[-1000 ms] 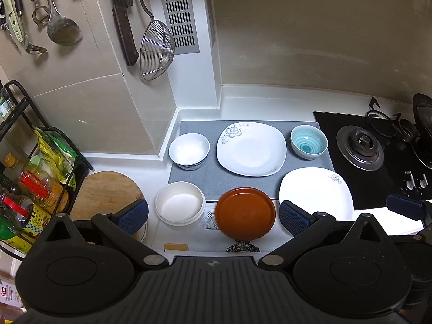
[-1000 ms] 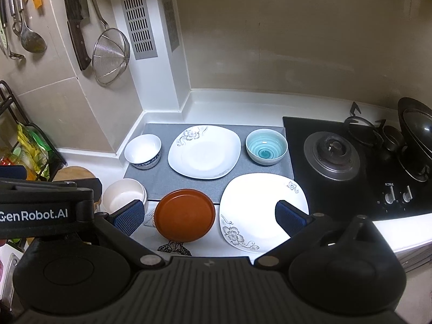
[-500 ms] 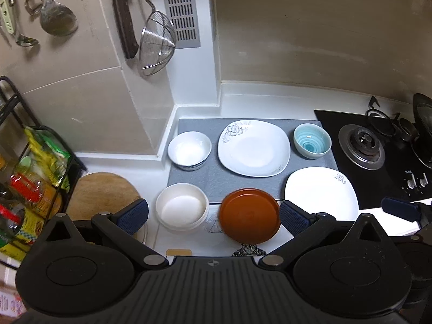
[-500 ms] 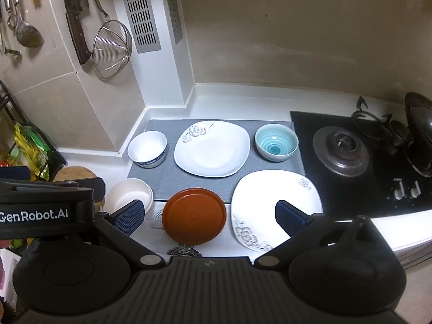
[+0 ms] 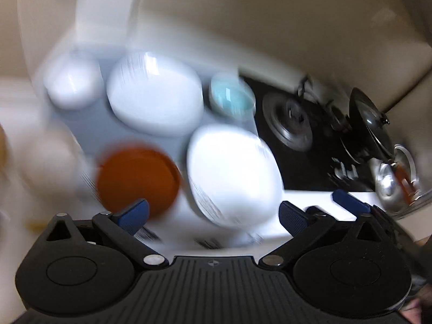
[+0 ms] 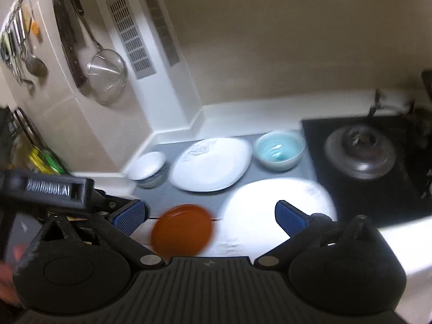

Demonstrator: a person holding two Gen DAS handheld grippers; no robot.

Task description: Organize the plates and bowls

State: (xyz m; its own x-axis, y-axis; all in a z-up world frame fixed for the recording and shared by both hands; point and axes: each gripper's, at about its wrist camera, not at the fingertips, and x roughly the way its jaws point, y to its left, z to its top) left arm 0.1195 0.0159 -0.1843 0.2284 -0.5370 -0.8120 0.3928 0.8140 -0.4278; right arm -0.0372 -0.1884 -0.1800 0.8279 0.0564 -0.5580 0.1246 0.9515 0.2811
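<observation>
although both views are smeared by motion blur, the following items are recorded on the white counter (image 6: 243, 113).

grey mat (image 6: 162, 199): laid against the back corner; three pieces are carried on it in a row. small white bowl (image 6: 147, 166) at the left end, white square plate (image 6: 212, 163) with a faint printed pattern in the middle, blue bowl (image 6: 279, 148) at the right end, just beside the black stove (image 6: 378, 189).

second white plate (image 6: 270, 202): set in front of the mat's right part, near the counter's front edge, next to the stove.

orange plate (image 6: 183, 228): set left of the second white plate, close to the front edge.

pale bowl (image 5: 51, 159): seen only in the left wrist view, left of the orange plate, heavily blurred.

left claw (image 5: 213, 214): fingers held wide apart, nothing between them; the second white plate is framed above the gap.

right claw (image 6: 212, 217): fingers likewise spread apart and empty, held over the front edge with the orange plate and second white plate seen between them.

wall fittings: a wire strainer (image 6: 106, 77), a ladle (image 6: 33, 63) and vent grilles (image 6: 132, 33) are hung at the left.

dark lidded pot (image 5: 368, 125): placed on the stove's far burner.
</observation>
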